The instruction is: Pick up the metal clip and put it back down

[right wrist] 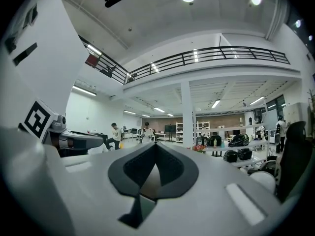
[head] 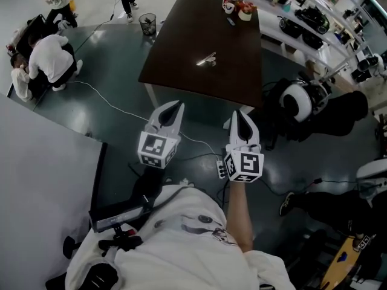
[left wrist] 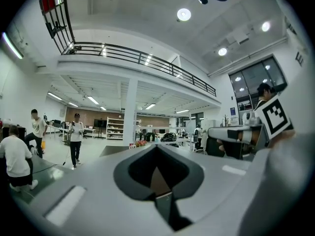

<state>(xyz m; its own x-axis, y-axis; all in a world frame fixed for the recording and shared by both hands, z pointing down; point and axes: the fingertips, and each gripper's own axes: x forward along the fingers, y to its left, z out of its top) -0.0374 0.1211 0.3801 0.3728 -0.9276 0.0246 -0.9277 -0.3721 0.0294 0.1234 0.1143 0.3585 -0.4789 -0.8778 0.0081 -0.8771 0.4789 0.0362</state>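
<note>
Bright metal on a dull, dark tabletop

The metal clip (head: 206,59) gleams silver on the table (head: 175,53), whose dark brown top is smooth and matt. The left gripper (head: 179,105) and right gripper (head: 239,113) show matt pale-grey plastic shells lined in black, and the floor (head: 121,53) is smooth with a faint sheen.

Head view: flat overhead light, fairly dim, colours washed out. Shadows on the floor (head: 91,71) are soft and weak. The dark surface (head: 181,35) shows one hot glint near its centre, on the metal clip (head: 206,59). Straight lines bow toward the frame edges.

Both gripper views: heavy fisheye, black vignette in every corner. Ceiling lamps (left wrist: 183,14) are blown out around 12 o'clock in each. The left tongs (left wrist: 156,149) and right tongs (right wrist: 156,146) sit close to the lens, soft and smeared. The hall behind them is sharper.
</note>
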